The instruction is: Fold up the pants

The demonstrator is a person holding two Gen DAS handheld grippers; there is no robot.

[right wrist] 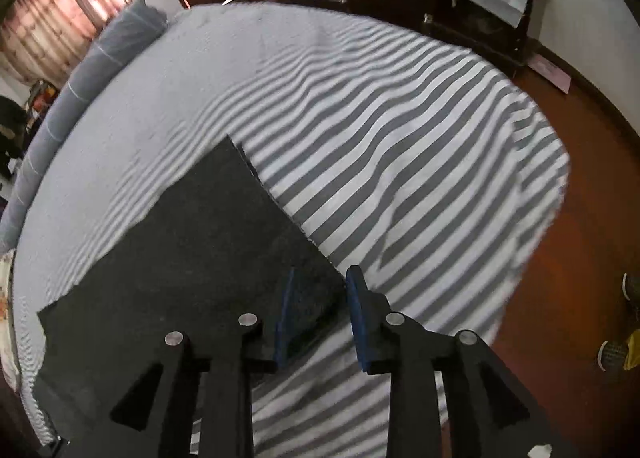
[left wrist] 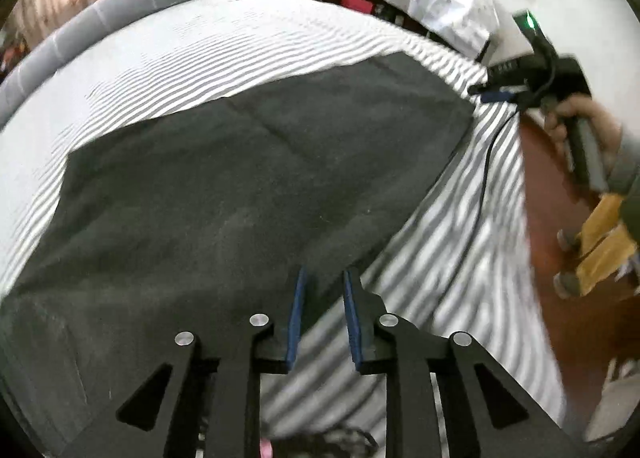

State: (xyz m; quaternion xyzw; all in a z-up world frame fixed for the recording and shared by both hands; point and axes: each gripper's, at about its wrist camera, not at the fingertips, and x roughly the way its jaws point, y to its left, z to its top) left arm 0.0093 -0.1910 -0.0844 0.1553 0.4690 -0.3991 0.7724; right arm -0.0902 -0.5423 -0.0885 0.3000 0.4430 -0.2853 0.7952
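Charcoal pants (left wrist: 248, 185) lie folded flat on the striped bed (left wrist: 168, 53). We judge the soft fabric could spring back open or shift if a pad snags its edge on lifting away. Our left hand-held gripper (left wrist: 322, 314) tilts steeply down over the near edge, jaws slightly parted, pinching nothing. Our right hand-held gripper (right wrist: 320, 314) does likewise at the pants' corner.

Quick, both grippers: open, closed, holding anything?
Left gripper: open, nothing between the pads, over the dark pants.
Right gripper: open, the pants' corner sits between the pads, ungripped.
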